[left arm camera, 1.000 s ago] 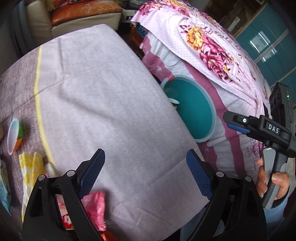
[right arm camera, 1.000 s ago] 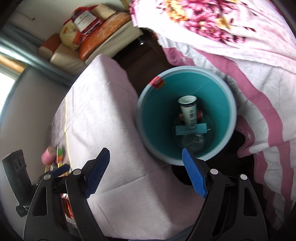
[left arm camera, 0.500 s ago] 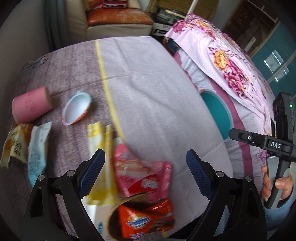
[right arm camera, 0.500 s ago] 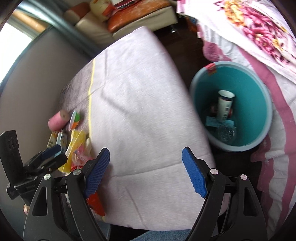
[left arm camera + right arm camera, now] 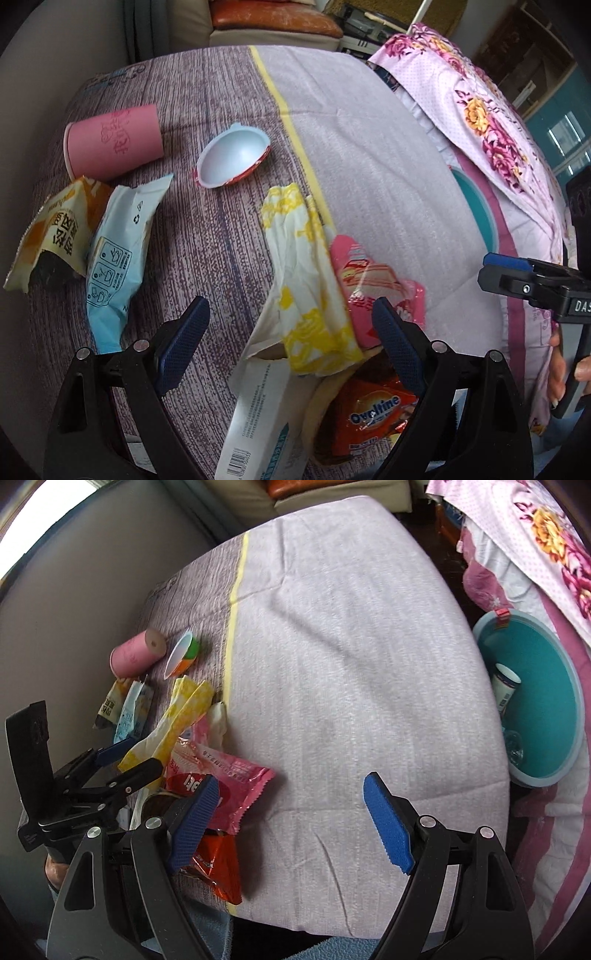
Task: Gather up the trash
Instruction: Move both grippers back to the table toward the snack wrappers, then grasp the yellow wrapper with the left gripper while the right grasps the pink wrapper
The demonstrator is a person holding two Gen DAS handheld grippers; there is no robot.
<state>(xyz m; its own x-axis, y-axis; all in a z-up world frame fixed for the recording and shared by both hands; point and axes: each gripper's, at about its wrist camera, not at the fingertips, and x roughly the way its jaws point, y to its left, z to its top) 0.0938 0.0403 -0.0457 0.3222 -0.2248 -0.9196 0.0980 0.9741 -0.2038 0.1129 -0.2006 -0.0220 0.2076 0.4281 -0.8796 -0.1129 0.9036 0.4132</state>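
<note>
Both grippers hang wide and empty, having swung off the teal plastic bin (image 5: 535, 709) back to the litter. Left gripper (image 5: 291, 343) now straddles a yellow-patterned crumpled wrapper (image 5: 306, 280); right gripper (image 5: 291, 823) sits beside the pink foil packet (image 5: 225, 779). Next pickup looks imminent, bin far right.

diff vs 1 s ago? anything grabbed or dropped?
Both views swung off the teal bin and back over the trash pile on the table. The left gripper now hangs above the yellow wrapper, the right gripper beside the pink wrapper. Nothing grabbed or dropped. Both stayed open and empty; the white cup still lies in the bin.
</note>
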